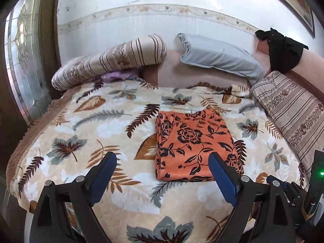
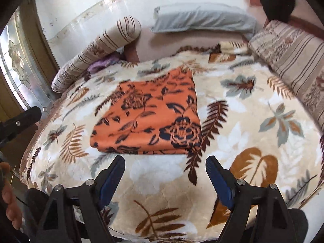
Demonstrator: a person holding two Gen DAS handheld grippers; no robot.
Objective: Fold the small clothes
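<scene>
Your left gripper [image 1: 163, 159] has its jaws spread wide with nothing between them, hanging above the leaf-print blanket [image 1: 85, 125]. Your right gripper [image 2: 165, 163] is likewise wide apart and empty. The folded orange floral garment [image 1: 192, 143] lies flat on the blanket, at centre frame in the left view, left of centre [image 2: 149, 119] in the right view. Beyond it, top of frame, a grey pillow [image 1: 220, 59] leans at the wall beside a striped bolster [image 1: 109, 60].

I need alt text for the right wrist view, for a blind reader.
An orange floral cloth lies folded on a leaf-patterned blanket. The right hand-held gripper is open and apart from the cloth. A grey pillow lies behind.
</scene>
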